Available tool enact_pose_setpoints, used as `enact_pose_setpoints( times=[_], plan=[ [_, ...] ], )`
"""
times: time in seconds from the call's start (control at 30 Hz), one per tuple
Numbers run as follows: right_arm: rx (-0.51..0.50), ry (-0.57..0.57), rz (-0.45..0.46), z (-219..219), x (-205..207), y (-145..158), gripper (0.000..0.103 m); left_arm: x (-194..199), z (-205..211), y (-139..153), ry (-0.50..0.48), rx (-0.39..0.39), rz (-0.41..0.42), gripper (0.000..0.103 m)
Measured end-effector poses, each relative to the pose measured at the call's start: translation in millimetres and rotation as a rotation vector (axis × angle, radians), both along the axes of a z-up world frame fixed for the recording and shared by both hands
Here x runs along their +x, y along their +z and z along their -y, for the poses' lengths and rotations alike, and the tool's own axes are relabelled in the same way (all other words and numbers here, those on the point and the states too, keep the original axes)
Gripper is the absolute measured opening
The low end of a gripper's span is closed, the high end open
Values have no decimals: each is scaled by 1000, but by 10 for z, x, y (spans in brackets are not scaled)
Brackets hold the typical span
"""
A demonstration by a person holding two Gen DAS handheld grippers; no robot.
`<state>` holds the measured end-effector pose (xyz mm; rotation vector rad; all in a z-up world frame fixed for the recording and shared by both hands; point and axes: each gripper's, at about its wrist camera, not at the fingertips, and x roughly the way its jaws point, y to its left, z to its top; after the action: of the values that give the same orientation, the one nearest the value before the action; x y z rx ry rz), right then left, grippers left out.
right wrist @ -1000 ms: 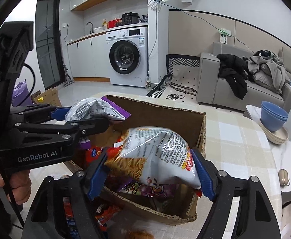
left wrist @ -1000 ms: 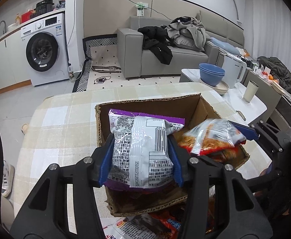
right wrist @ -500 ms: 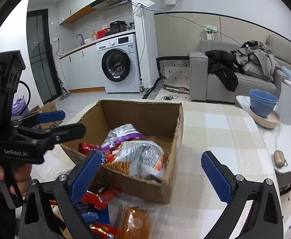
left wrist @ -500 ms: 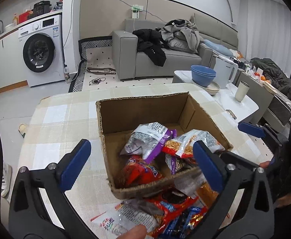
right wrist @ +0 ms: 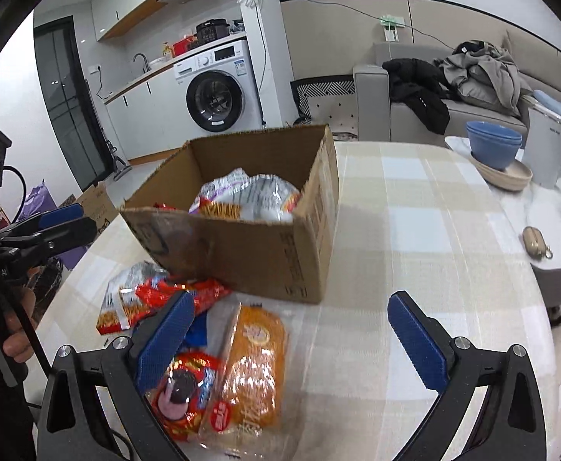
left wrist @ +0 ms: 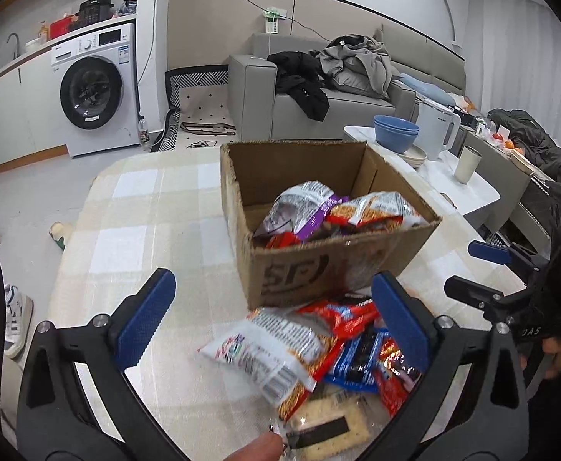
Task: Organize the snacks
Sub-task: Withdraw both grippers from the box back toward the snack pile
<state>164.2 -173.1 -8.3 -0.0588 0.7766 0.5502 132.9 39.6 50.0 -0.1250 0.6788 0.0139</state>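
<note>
A brown cardboard box [left wrist: 311, 269] stands on the checked table and holds several snack bags, among them a silver and purple bag [left wrist: 299, 211] and an orange noodle bag [left wrist: 376, 209]. The box also shows in the right wrist view [right wrist: 265, 253]. A pile of loose snack packets [left wrist: 318, 349] lies in front of the box. My left gripper [left wrist: 272, 326] is open and empty just above that pile. My right gripper [right wrist: 292, 342] is open and empty over an orange bread bag [right wrist: 253, 365] and a red cookie packet [right wrist: 188, 388].
The checked tablecloth [right wrist: 414, 238] stretches right of the box. A side table holds blue bowls [right wrist: 493, 146], a white kettle [right wrist: 549, 153] and a cup [left wrist: 466, 163]. A small beige case [right wrist: 535, 242] lies near the table edge. A sofa and a washing machine stand behind.
Both grippers let go of their snack bags into the box, opened wide and pulled back toward me. They now sit lower over the loose packets in front of the box.
</note>
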Motion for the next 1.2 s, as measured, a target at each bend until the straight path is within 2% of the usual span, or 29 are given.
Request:
enact_pose_setpoints(
  times=[0.3,0.43,0.53,0.83,1.2],
  plan=[
    [-11,-6,-32,83,-147,-180,102,-332,-81,-312,26,-10,-49,102],
    [-30,5,-50,72,-201,-261,102,-401,-63,-416,9,-22,-63,102],
    [-65,7,-48,31,-228,-264,102,-349,-10,-429,-4,-13,-90,102],
    [-75,14,-45,1,-264,-212,102,-379,168,-483,-29,14,-115,102],
    [-93,9,-73,-39,-218,-328,102,-407,260,-752,-44,35,-220,102]
  ],
)
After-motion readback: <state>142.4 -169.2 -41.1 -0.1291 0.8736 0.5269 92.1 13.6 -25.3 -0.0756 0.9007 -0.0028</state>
